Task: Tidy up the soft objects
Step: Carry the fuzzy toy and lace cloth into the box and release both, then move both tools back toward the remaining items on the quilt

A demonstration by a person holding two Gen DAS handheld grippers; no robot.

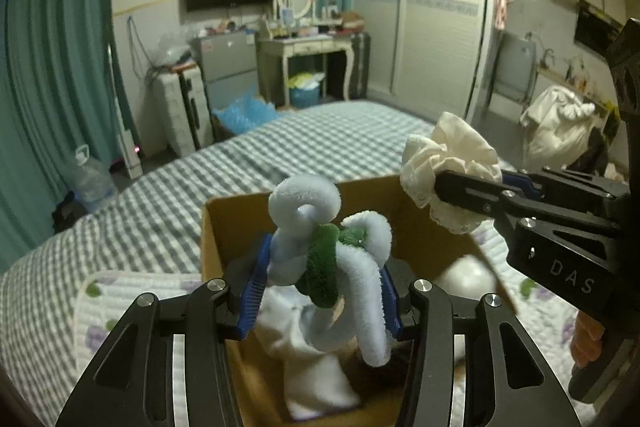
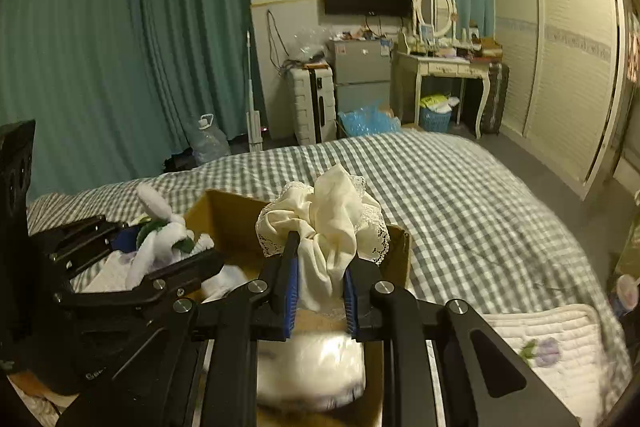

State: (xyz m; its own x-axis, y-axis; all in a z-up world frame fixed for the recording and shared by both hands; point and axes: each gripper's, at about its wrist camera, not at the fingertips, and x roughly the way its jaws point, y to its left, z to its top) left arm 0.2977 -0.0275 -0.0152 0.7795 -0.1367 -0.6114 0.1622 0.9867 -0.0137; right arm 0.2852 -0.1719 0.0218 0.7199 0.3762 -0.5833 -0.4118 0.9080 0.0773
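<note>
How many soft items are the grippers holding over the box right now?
2: a fuzzy blue-and-green twisted toy in the left gripper, a cream lace scrunchie in the right gripper. More may lie hidden in the cardboard box.

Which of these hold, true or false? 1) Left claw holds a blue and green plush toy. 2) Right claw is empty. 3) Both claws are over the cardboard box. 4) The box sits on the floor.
1) True: the left claw is shut on the plush toy.
2) False: the right claw grips a cream scrunchie.
3) True: both hang above the cardboard box.
4) False: it sits on the checked bed.
</note>
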